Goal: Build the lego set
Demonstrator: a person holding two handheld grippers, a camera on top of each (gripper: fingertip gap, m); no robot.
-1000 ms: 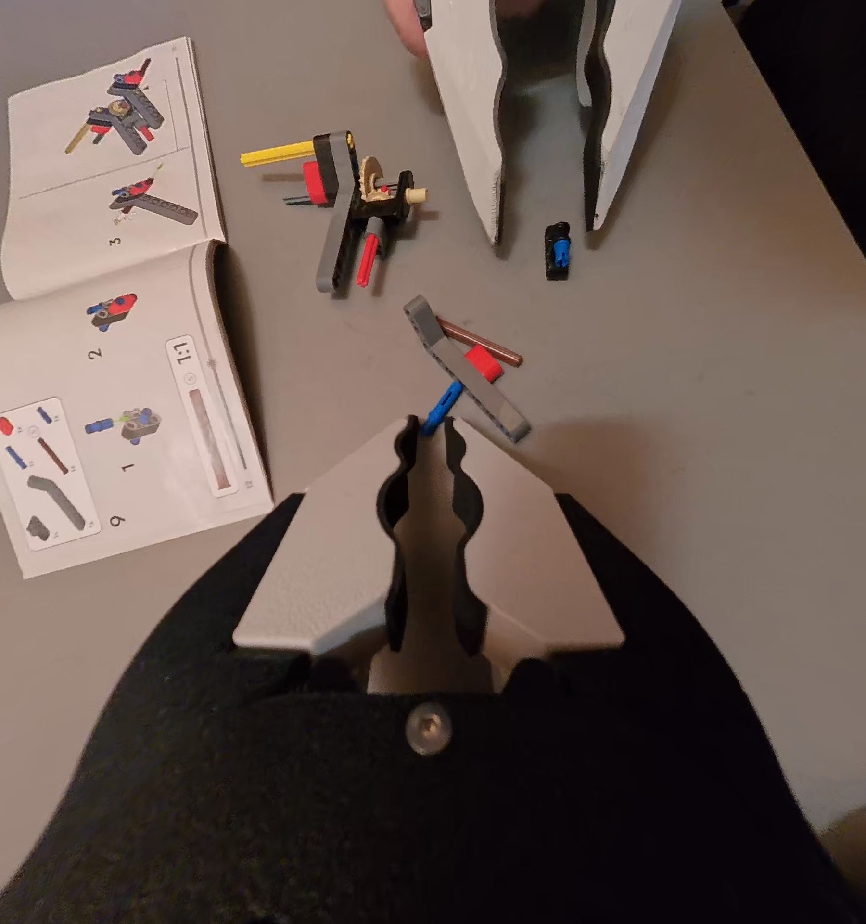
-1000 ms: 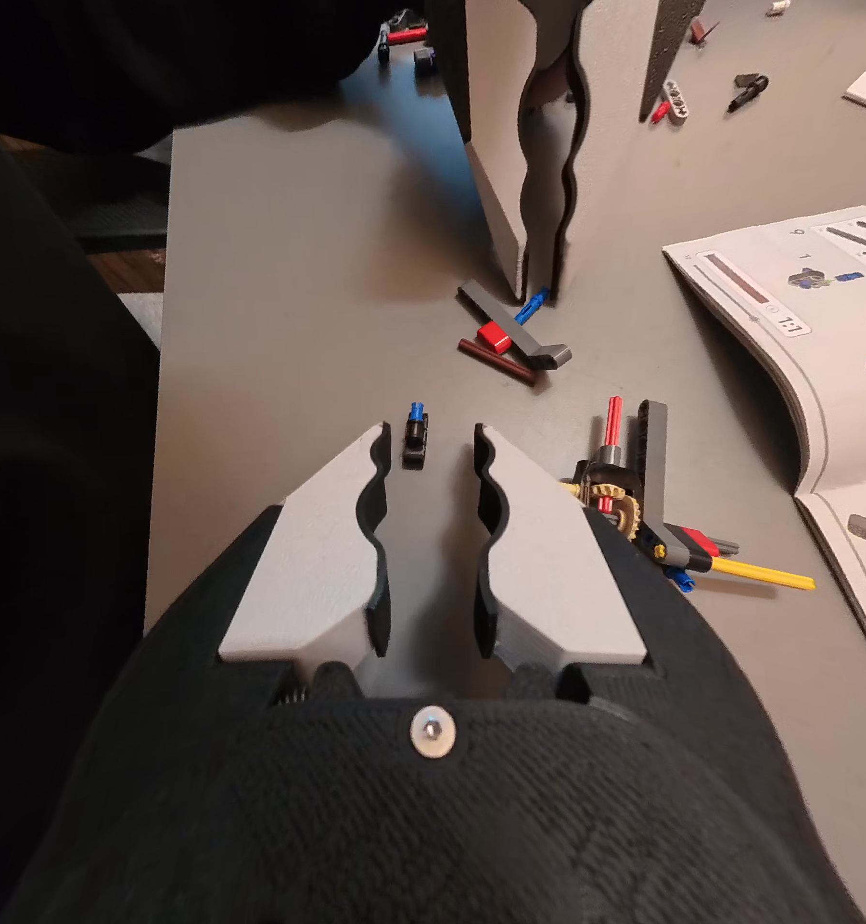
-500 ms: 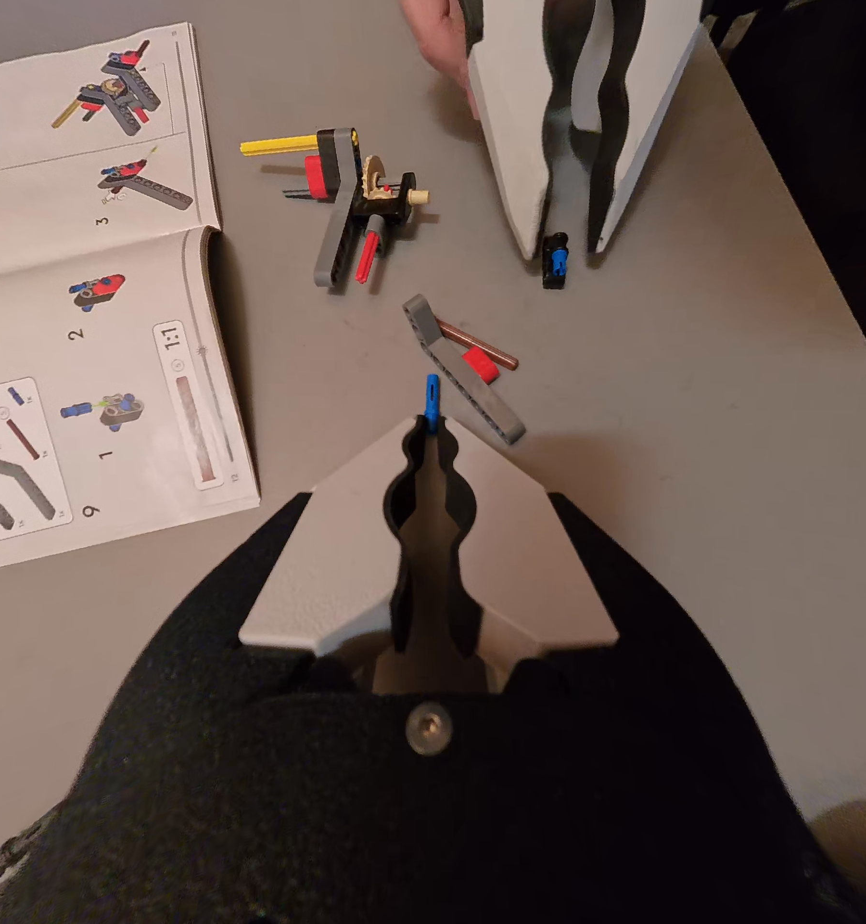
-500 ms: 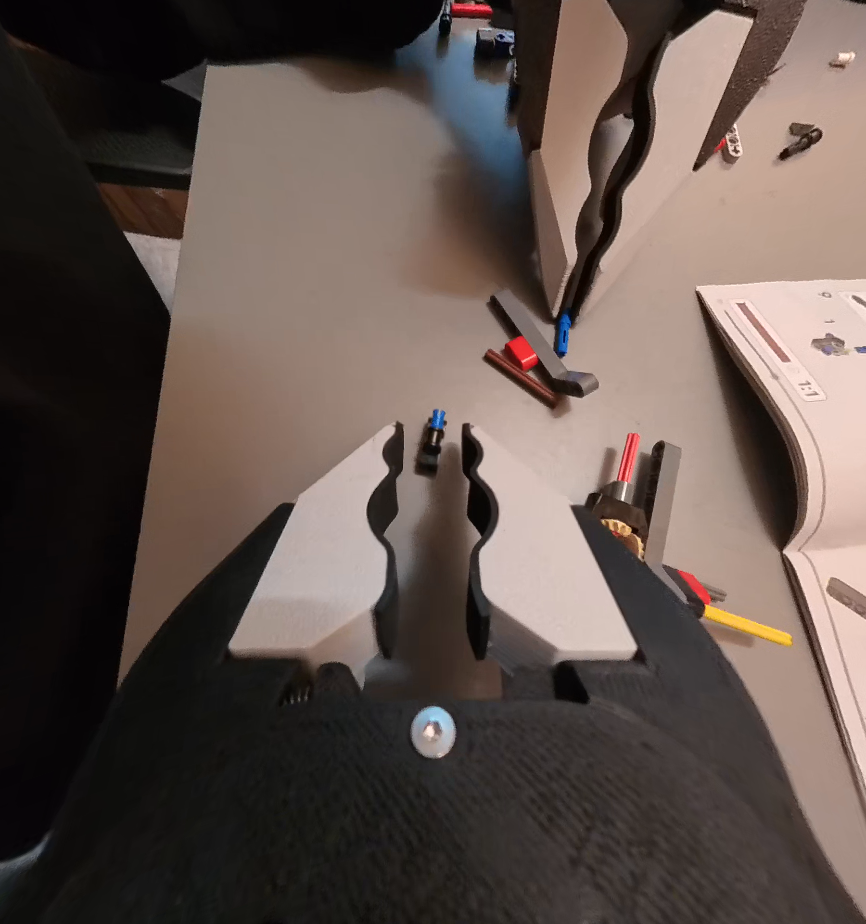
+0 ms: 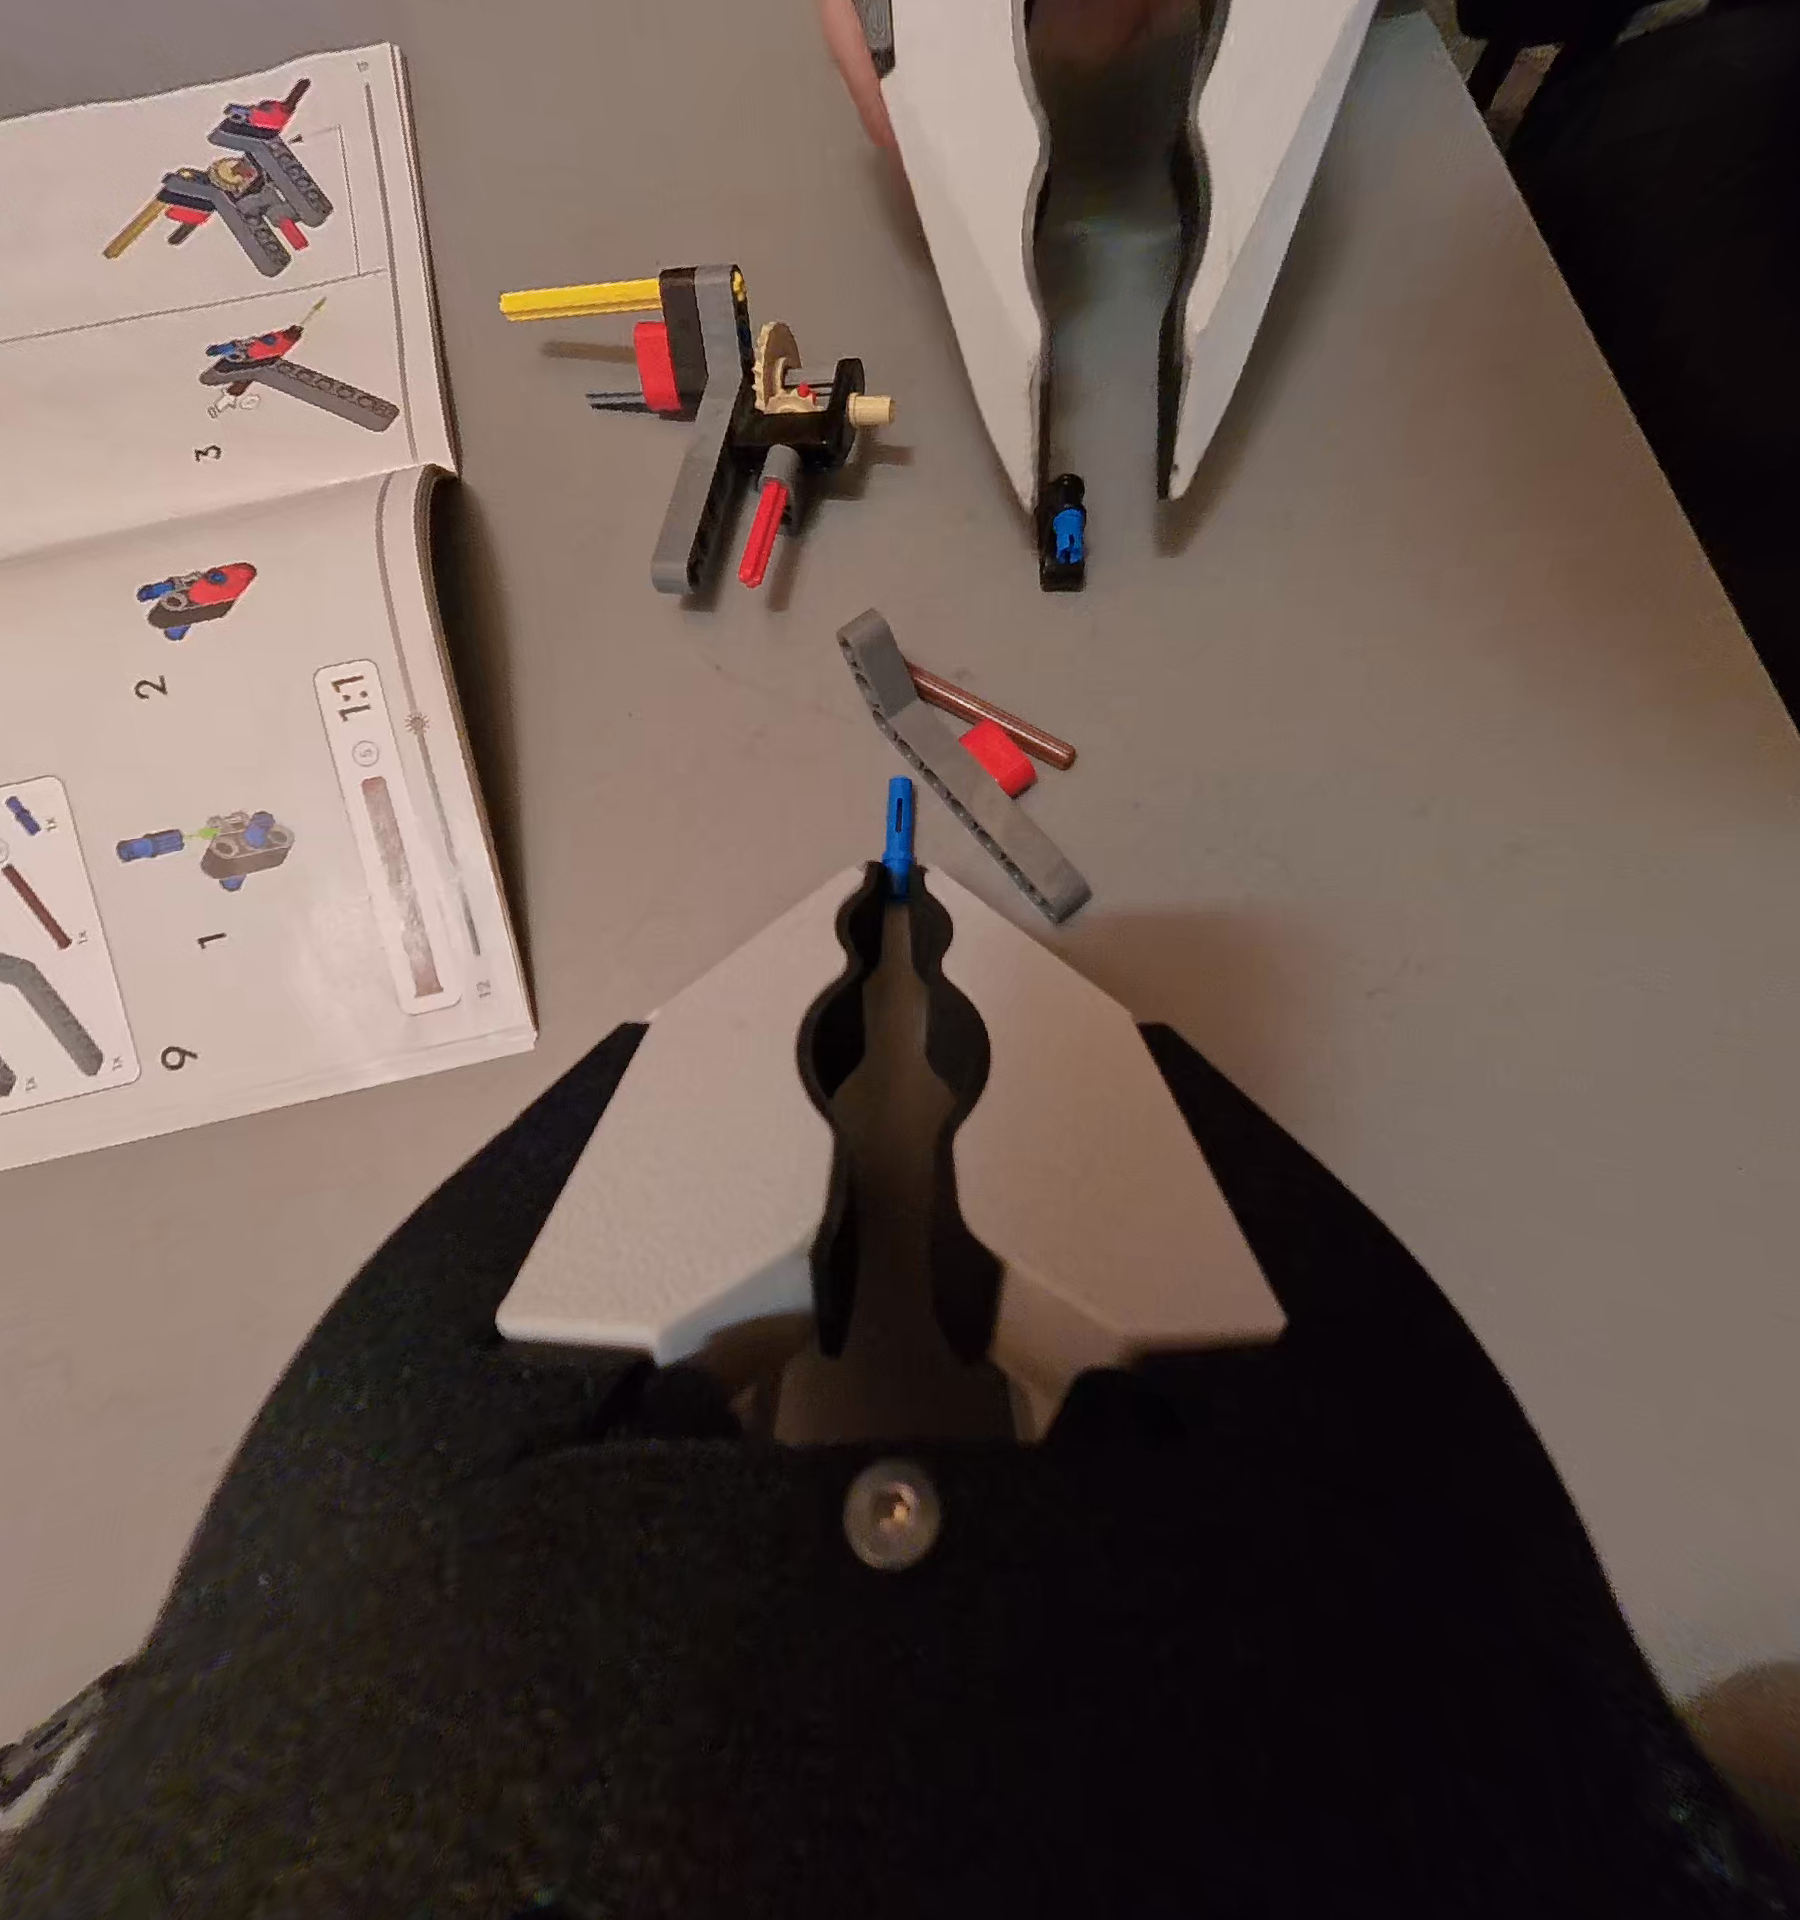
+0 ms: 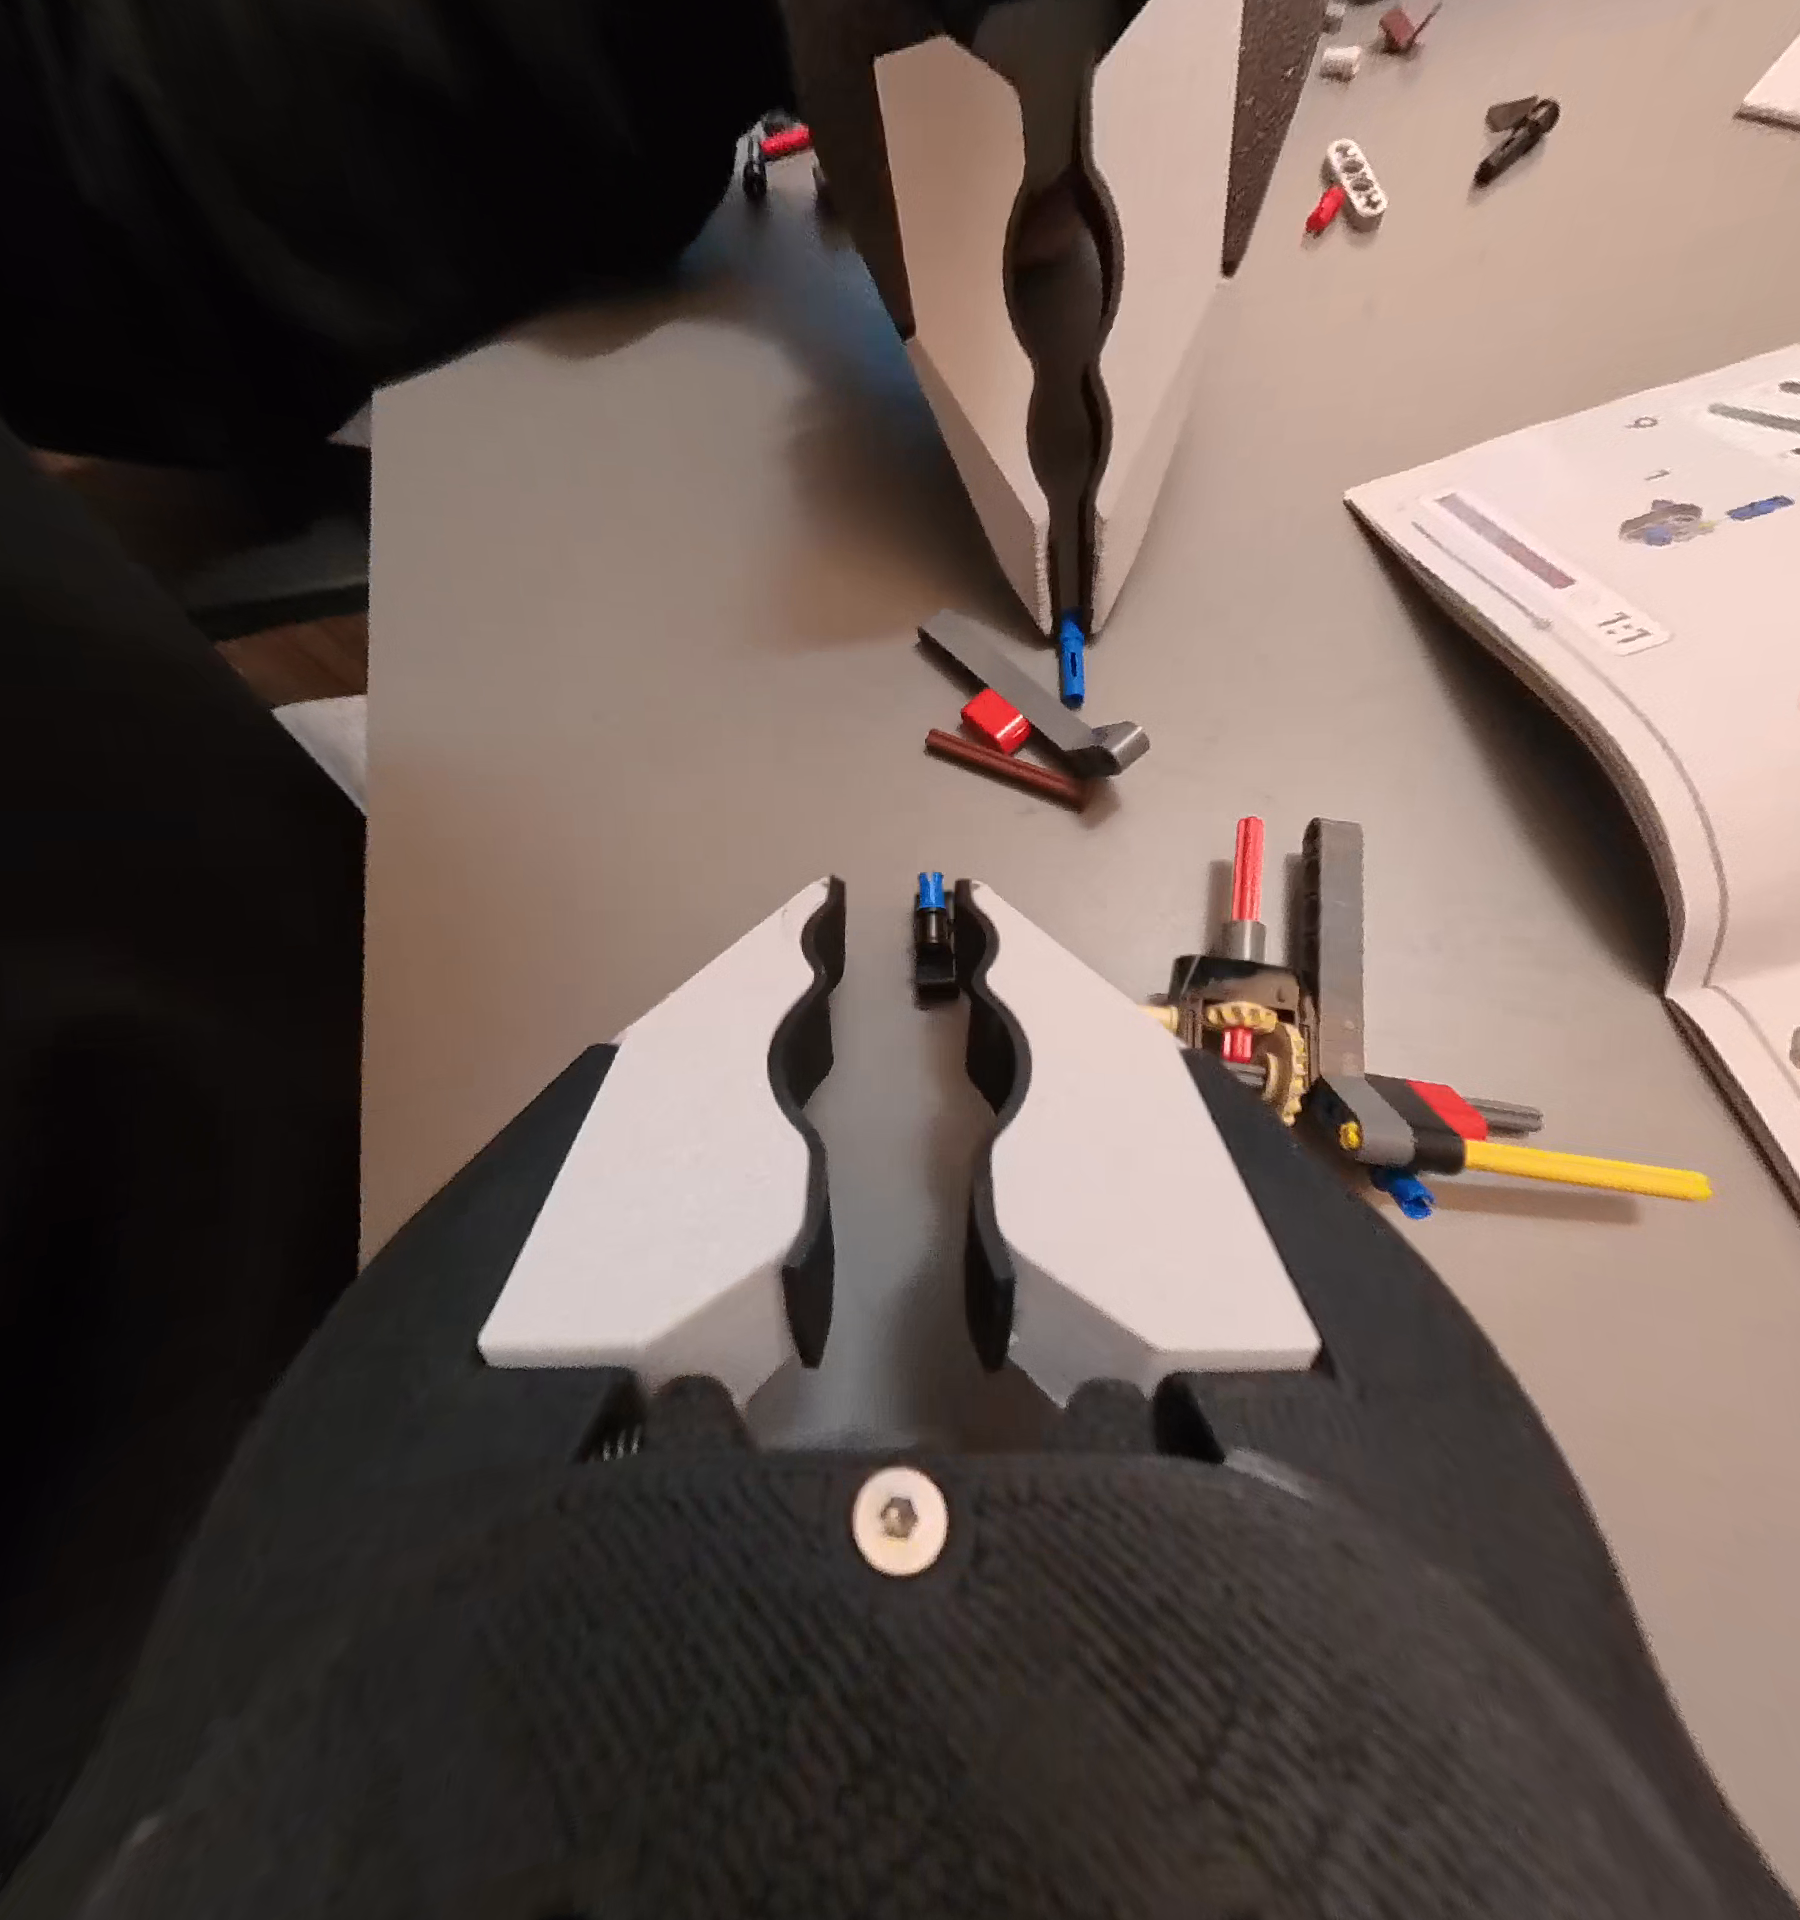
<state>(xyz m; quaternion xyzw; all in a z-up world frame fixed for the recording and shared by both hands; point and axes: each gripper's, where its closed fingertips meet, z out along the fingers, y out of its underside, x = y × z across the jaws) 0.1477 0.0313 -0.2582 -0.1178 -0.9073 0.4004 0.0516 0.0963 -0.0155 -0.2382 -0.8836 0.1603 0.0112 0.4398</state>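
- Left tool [image 5: 897, 871] clenched on one slim blue pin [image 5: 898, 831], held just above the matte grey counter [image 5: 1395, 935]; its fingers are pale, wavy-edged plastic
- Right tool [image 6: 901, 894] released, straddling a black connector [image 6: 935, 935] with a blue stub, which lies on the counter
- One bent grey beam [image 5: 953, 769], one red block [image 5: 995, 753], one brown axle [image 5: 989, 717] lie together
- Part-built model [image 5: 740, 416] beside the open booklet [image 5: 200, 623]

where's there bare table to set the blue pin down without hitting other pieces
Bare table lies right of the bent grey beam, out to the table edge, and again between the booklet and that beam. It is crowded around the half-built assembly and the black-and-blue connector.
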